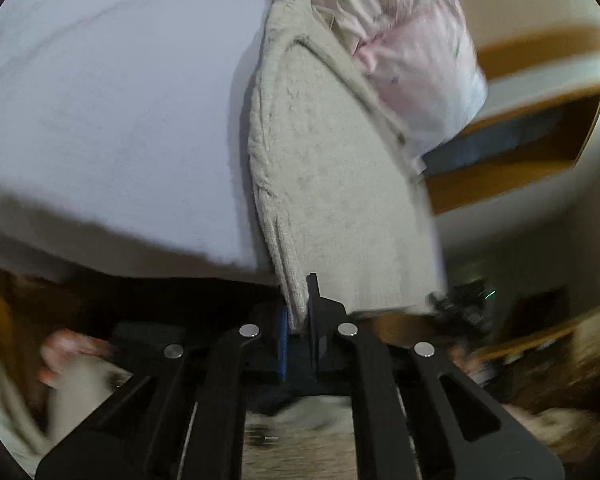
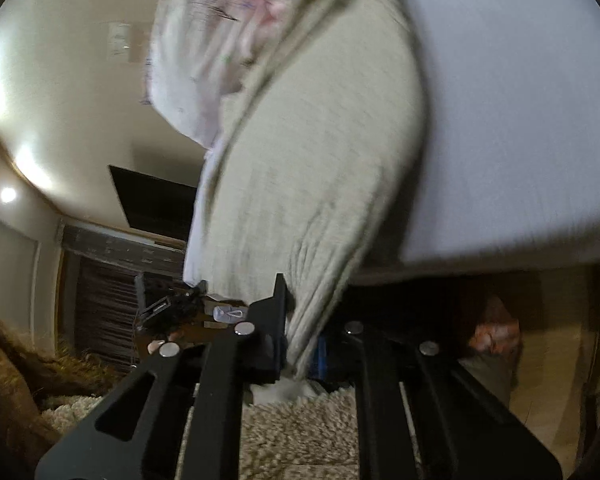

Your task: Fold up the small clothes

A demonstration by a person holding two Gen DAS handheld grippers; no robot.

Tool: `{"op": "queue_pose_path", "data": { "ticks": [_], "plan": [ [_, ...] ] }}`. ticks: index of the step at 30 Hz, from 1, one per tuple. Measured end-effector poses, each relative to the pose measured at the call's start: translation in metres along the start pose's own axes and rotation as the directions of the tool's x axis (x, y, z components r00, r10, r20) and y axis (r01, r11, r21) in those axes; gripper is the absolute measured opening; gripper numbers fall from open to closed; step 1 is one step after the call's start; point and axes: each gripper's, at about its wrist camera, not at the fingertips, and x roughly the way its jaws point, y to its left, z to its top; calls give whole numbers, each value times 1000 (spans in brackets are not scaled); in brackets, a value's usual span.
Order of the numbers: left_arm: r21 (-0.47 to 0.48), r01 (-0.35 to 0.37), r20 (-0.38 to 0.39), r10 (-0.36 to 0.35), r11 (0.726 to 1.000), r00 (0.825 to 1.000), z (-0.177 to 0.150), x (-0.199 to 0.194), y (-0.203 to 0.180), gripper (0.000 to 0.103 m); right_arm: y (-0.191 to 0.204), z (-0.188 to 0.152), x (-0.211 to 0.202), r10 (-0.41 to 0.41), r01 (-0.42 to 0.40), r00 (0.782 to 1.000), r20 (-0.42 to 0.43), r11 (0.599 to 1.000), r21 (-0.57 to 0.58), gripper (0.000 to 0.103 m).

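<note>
A cream knit garment hangs stretched in the air beside a white table surface. My left gripper is shut on one ribbed corner of it. My right gripper is shut on the other ribbed corner of the same garment. A pale pink printed cloth lies bunched at the garment's far end; it also shows in the right wrist view. The frames are blurred by motion.
The white table edge runs just ahead of both grippers. A shaggy beige rug lies below. A dark screen and wooden furniture stand behind. A person's hand shows at the lower left.
</note>
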Motion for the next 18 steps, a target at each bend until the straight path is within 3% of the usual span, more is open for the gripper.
{"op": "queue_pose_path", "data": {
  "ticks": [4,7,10,12,14,16,17,18],
  "plan": [
    [30,34,31,-35,999,999,10,-3,-19,6,37,19,-24,36,-25,995,93,992,-120,11],
    [101,52,89,-61,994,994,43,-12,-45,6,63,49,-38,33,4,984,177,979,-205,9],
    [177,55,222,-94,983,970,105,-19,-75,6,87,105,-51,59,14,959,277,966,-258,9],
    [207,22,312,-87,978,946,146,-15,-92,6,94,150,-50,66,31,931,359,965,-259,9],
    [219,-34,391,-56,975,919,197,4,-107,6,87,195,-44,31,69,903,429,974,-217,9],
    [200,-68,406,-19,977,914,235,35,-112,6,73,233,-29,-21,103,882,470,983,-150,9],
    [200,-110,397,22,974,917,254,55,-114,6,62,256,-12,-107,165,870,481,983,-79,11],
    [193,-150,395,63,970,917,265,68,-112,6,48,275,4,-208,235,860,465,972,1,26]
  ]
}}
